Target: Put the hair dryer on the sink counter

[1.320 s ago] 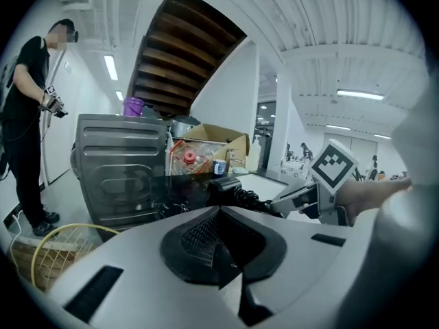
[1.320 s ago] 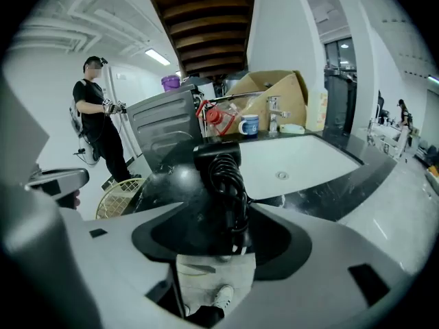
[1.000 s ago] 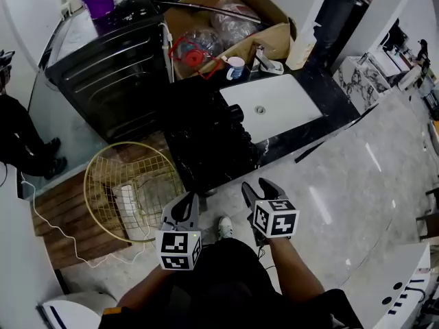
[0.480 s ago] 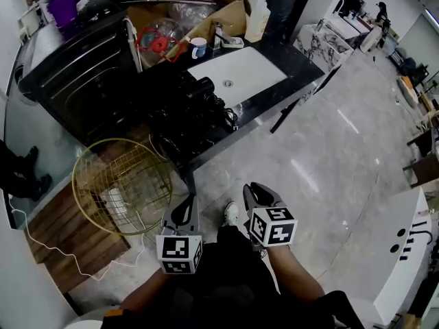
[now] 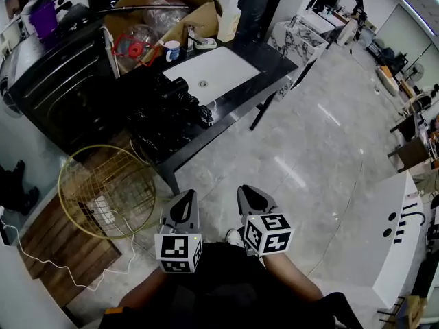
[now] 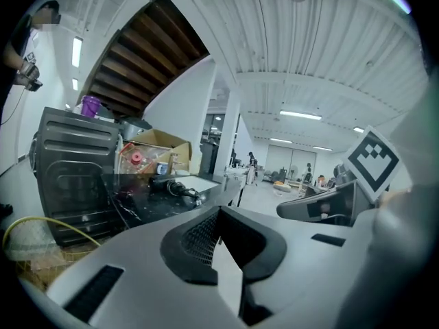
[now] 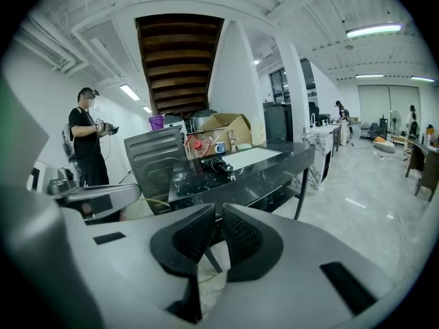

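Note:
The black hair dryer [image 5: 175,90] lies on the black marble sink counter [image 5: 236,94], left of the white basin [image 5: 206,70], with its cord bunched beside it. It also shows far off as the hair dryer [image 6: 168,186] and the hair dryer [image 7: 219,165]. Both grippers are held low near my body, well clear of the counter. My left gripper [image 5: 184,197] [image 6: 218,214] is shut and empty. The jaws of my right gripper [image 5: 252,192] [image 7: 214,211] are closing, with a narrow slit left and nothing between them.
A gold wire basket [image 5: 106,190] stands on the floor left of the counter, beside a black oven [image 5: 62,88]. A cardboard box [image 5: 171,5] and a mug [image 5: 171,50] sit at the counter's back. A white cable [image 5: 27,242] trails over a wooden pallet. A person [image 7: 86,149] stands beyond.
The view has drawn back from the counter, which now sits further up and left. The right jaws have narrowed from wide apart to a slit. Both grippers stay low.

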